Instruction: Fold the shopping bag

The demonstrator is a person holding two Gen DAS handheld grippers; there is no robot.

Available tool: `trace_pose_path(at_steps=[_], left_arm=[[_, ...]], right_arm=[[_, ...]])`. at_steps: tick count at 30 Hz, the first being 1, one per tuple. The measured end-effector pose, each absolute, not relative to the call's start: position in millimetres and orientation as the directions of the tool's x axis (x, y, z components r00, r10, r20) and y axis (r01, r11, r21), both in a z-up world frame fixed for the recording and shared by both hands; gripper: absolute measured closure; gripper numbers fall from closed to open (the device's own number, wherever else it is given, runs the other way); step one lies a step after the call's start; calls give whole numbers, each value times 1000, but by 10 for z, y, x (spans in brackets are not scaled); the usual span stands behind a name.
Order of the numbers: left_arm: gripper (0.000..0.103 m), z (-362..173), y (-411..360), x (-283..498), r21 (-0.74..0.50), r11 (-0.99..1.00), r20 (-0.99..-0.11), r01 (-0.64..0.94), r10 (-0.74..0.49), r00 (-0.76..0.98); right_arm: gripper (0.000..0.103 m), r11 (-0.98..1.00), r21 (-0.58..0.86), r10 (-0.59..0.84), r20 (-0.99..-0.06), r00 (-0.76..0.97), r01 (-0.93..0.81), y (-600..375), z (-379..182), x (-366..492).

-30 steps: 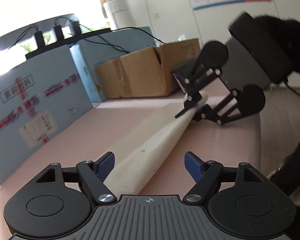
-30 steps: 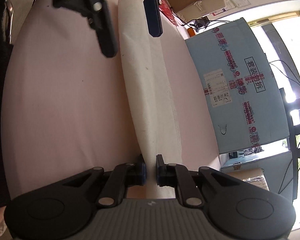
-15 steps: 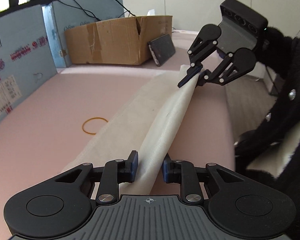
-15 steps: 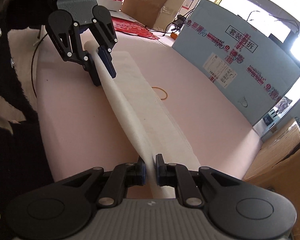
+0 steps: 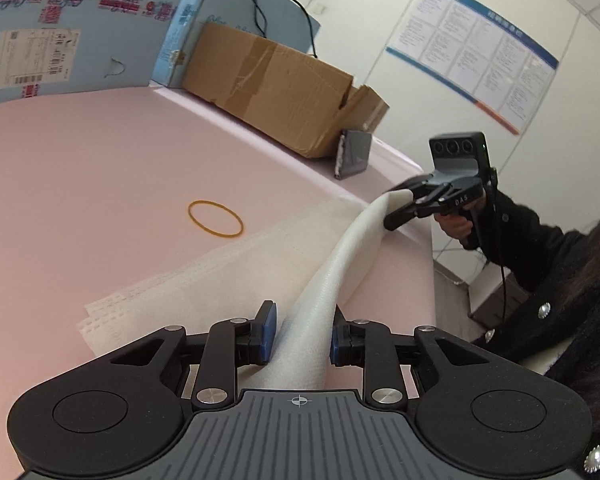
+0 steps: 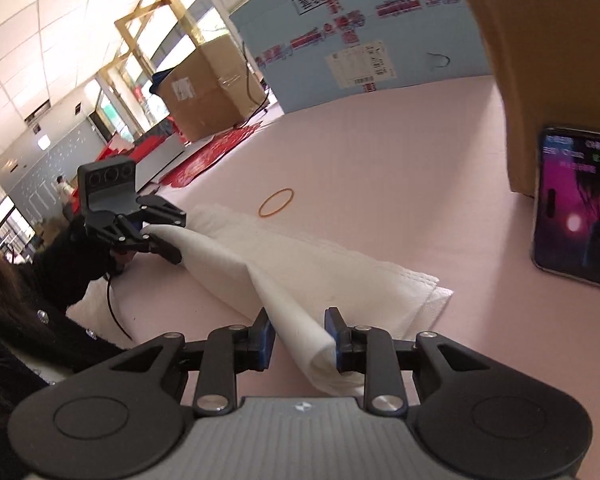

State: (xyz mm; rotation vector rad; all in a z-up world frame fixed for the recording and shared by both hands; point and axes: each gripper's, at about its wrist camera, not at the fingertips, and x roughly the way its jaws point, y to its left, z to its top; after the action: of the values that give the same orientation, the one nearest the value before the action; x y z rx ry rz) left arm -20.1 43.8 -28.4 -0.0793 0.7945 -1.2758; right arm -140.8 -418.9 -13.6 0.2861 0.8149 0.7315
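The white shopping bag point(image 5: 220, 292) lies on the pink table point(image 5: 80, 168), folded into a long strip. Its near edge is lifted as a taut ridge point(image 5: 340, 264) between both grippers. My left gripper point(image 5: 302, 334) has its jaws a bag's width apart around one end of the ridge. It also shows in the right wrist view point(image 6: 160, 236). My right gripper point(image 6: 300, 332) has its jaws likewise parted around the other end point(image 6: 300, 320) and appears in the left wrist view point(image 5: 404, 208). The bag's flat part shows in the right wrist view point(image 6: 340, 264).
An orange rubber band point(image 5: 215, 218) lies on the table beyond the bag, also seen in the right wrist view point(image 6: 277, 201). A phone point(image 6: 576, 208) leans on a brown carton point(image 5: 284, 92). A blue box point(image 5: 60, 28) stands behind. The table edge point(image 5: 430, 264) runs at right.
Both grippers have lifted the bag's near edge and carried it over toward the far side. Both pairs of jaws have widened from tightly pinched to partly open around the cloth.
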Motion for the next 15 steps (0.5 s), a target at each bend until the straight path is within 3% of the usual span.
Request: trace_pose_path(at_steps=[4, 8, 10, 12, 15], left_arm=[[77, -288, 506, -166, -516, 407, -476, 754, -868, 142], [77, -240, 423, -194, -491, 494, -509, 718, -831, 224], [77, -190, 340, -218, -440, 526, -541, 728, -802, 253], [77, -147, 281, -246, -389, 545, -569, 742, -776, 272], [77, -119, 247, -264, -352, 557, -587, 752, -758, 286]], right_arm=[[80, 740, 539, 670, -529, 522, -403, -4258, -215, -1443], [81, 804, 466, 590, -554, 588, -369, -4122, -200, -1482], [75, 845, 401, 533, -575, 621, -354, -4035, -167, -1536], [62, 896, 294, 443, -599, 667, -332, -3924, -94, -1617], [57, 960, 102, 272, -564, 780, -260, -3795, 96, -1786]])
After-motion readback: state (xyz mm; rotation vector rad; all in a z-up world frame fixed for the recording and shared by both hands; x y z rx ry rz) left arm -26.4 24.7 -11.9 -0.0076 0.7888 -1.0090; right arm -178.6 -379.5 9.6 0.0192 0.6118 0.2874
